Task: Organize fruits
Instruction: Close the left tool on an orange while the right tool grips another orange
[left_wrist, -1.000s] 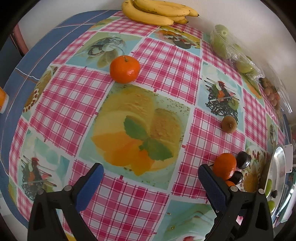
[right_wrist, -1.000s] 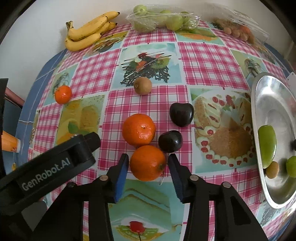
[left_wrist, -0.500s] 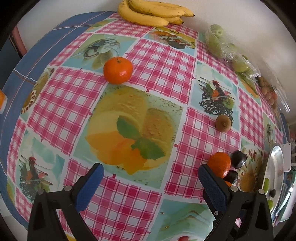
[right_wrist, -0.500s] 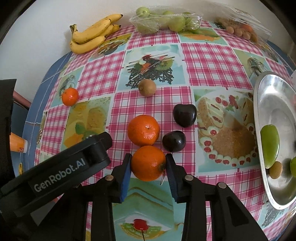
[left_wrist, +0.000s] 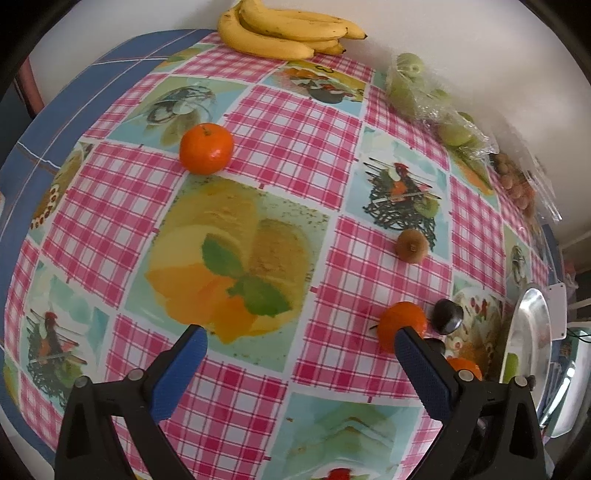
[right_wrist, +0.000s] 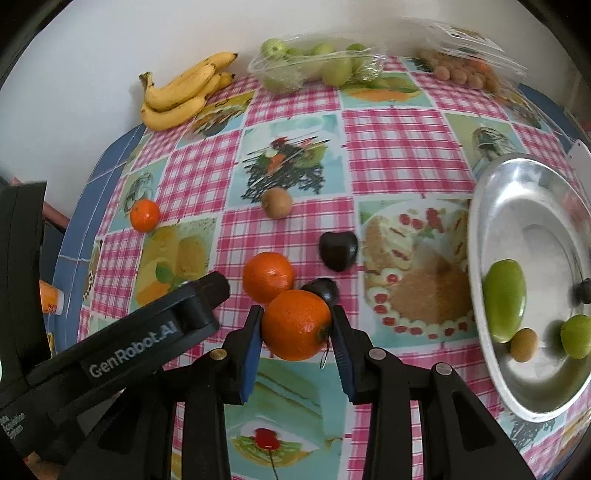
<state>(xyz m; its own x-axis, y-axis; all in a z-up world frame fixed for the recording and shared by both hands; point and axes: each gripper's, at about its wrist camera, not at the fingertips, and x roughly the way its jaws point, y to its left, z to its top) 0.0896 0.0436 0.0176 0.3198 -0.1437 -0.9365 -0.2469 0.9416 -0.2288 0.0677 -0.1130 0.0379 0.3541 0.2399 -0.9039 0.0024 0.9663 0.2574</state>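
Observation:
My right gripper (right_wrist: 296, 325) is shut on an orange (right_wrist: 296, 325) and holds it just above the checked tablecloth. A second orange (right_wrist: 268, 277) and two dark plums (right_wrist: 338, 250) lie right behind it. A kiwi (right_wrist: 277, 202) sits farther back, and a small mandarin (right_wrist: 145, 215) lies at the left. The silver bowl (right_wrist: 480, 206) at the right holds green fruits (right_wrist: 504, 300) and a kiwi. My left gripper (left_wrist: 301, 345) hangs open over the cloth with nothing between its fingers; the mandarin (left_wrist: 206, 148) lies well ahead of it.
Along the wall lie a bunch of bananas (right_wrist: 184, 92), a wrapped tray of green fruit (right_wrist: 317, 64) and a plastic pack of small brownish fruit (right_wrist: 461, 70). The left gripper's body (right_wrist: 122, 354) crosses the right wrist view at lower left.
My right gripper closed on the orange and lifted it off the cloth toward the camera. The left gripper stayed open and hardly moved.

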